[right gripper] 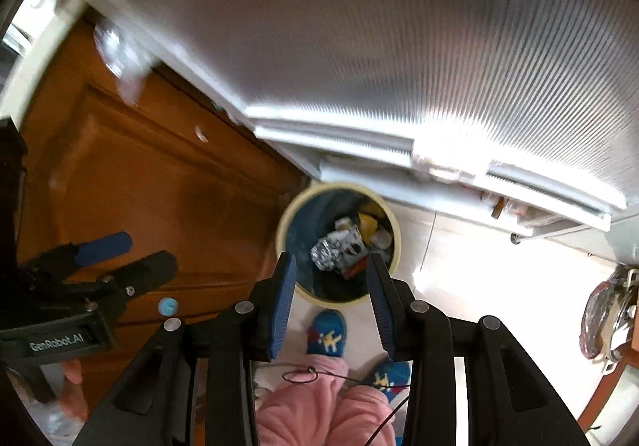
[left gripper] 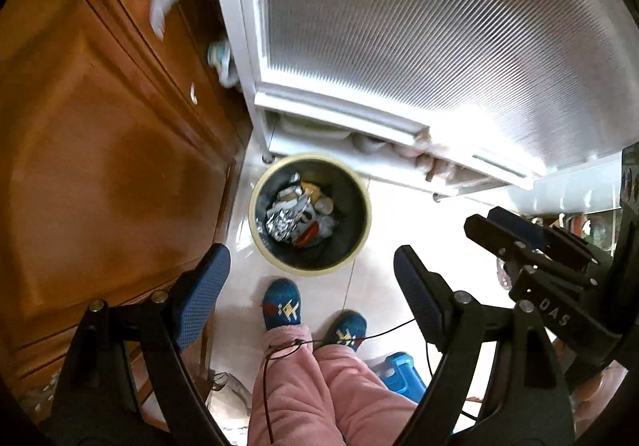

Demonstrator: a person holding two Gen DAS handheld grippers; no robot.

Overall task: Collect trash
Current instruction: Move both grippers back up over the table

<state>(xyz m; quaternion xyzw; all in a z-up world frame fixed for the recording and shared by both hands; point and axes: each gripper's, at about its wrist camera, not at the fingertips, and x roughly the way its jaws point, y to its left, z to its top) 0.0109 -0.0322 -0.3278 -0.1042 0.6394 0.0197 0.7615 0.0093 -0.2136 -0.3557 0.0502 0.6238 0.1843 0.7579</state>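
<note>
So you had both grippers up high over the trash bin [left gripper: 310, 212], pointing pretty much straight down at it. The bin sat on the pale tiled floor [left gripper: 383, 242], tucked between the wooden cabinet [left gripper: 100, 150] and the bottom of a white ribbed-panel door [left gripper: 419, 38]. It had a cream rim and a dark liner, and inside you could see crumpled foil [left gripper: 281, 224], some white and yellow scraps and something red near the bottom.

Your left gripper [left gripper: 311, 286] had its blue-padded jaws spread wide with nothing between them, just floor and bin showing through the gap. Your right gripper [right gripper: 331, 298] had its jaws partway apart, also with nothing in them; the bin's near rim showed right through the gap. From the left camera the right gripper sat off to the right side, and from the right camera the left one [right gripper: 127, 250] hung at the left in front of the cabinet.

Below all that were your pink trouser legs [left gripper: 319, 386] and blue patterned slippers [left gripper: 281, 304], toes just short of the bin. A thin black cord [left gripper: 359, 338] ran across your ankles. Everything was a bit motion-blurred.
</note>
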